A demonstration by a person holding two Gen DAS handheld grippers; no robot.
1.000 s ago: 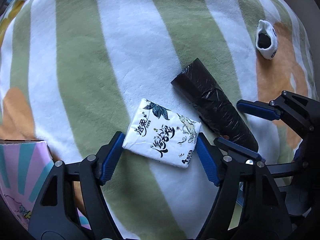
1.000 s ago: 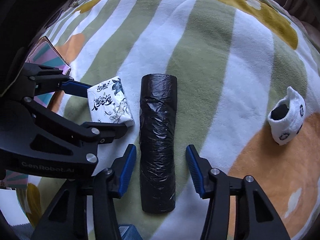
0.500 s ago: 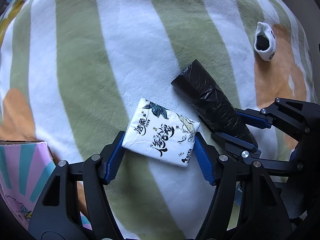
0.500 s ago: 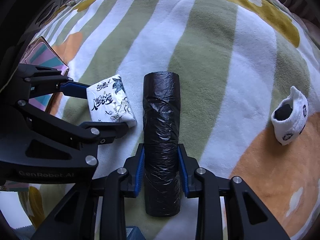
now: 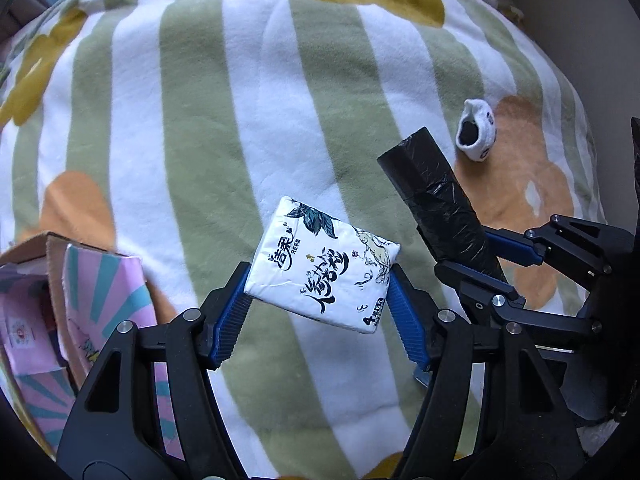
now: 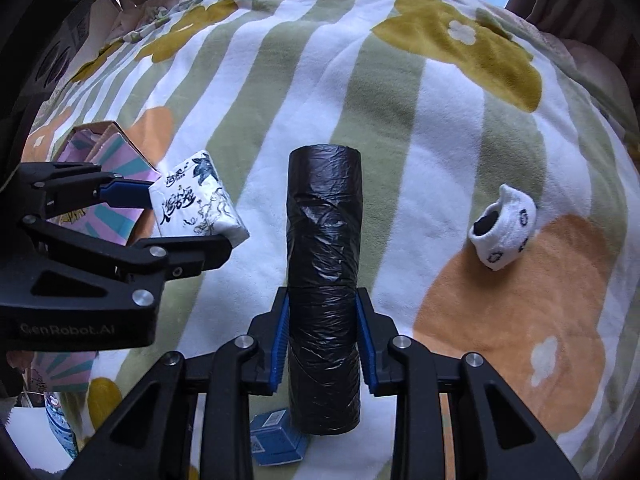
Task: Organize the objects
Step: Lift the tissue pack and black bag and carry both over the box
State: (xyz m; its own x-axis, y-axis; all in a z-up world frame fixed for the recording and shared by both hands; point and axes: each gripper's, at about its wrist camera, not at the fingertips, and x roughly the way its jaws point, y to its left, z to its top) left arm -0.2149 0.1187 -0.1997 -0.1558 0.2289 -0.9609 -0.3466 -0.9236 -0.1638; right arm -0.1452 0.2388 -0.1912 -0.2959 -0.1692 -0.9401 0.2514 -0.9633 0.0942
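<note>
Soft daylight, strong fisheye distortion in both wrist views.
Even, diffuse light fell on the striped blanket point(image 5: 208, 128), brightest on its white bands; shadows beneath the tissue pack point(image 5: 324, 264) were faint. The black bag roll point(image 6: 323, 280) carried small specular highlights on its wrinkles. Stripes bowed outward from the blanket's centre, and dark vignetting ringed every frame edge. Focus was sharp throughout.

Black bag roll point(image 6: 323, 280), white ink-printed tissue pack point(image 5: 324, 264), green-white striped blanket point(image 5: 180, 120).
</note>
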